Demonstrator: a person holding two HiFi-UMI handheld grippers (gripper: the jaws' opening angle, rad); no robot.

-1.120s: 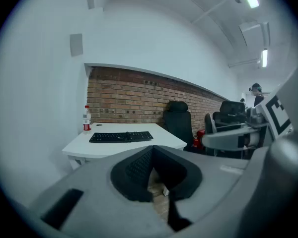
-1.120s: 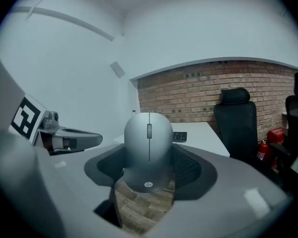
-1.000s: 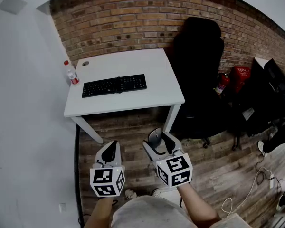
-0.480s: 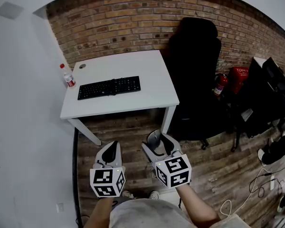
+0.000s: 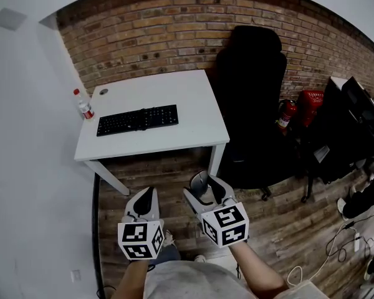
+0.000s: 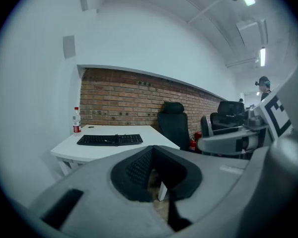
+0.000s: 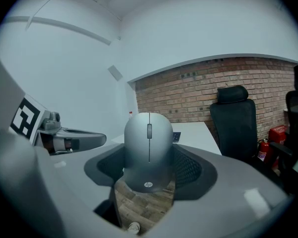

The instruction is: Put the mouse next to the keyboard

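1. A brick wall [image 5: 174, 23] backs a white table [image 5: 196, 117]. A black office chair [image 5: 249, 98] stands just beside the table's right edge.
2. Wood floor [image 5: 174, 173] lies between the table and both grippers.
3. A black keyboard [image 5: 137, 119] lies left of centre on the table, with a small bottle [image 5: 83, 104] near the far-left corner.
4. The right hand-held gripper [image 5: 207, 189] is held low over the floor, pointing at the table. It pinches the grey mouse [image 7: 149, 150], well apart from the keyboard.
5. The left hand-held gripper [image 5: 146, 196] sits alongside, jaws pressed together, holding nothing.
6. Against one second ago, the table and keyboard sit further left in the head view. Both gripper poses are unchanged.
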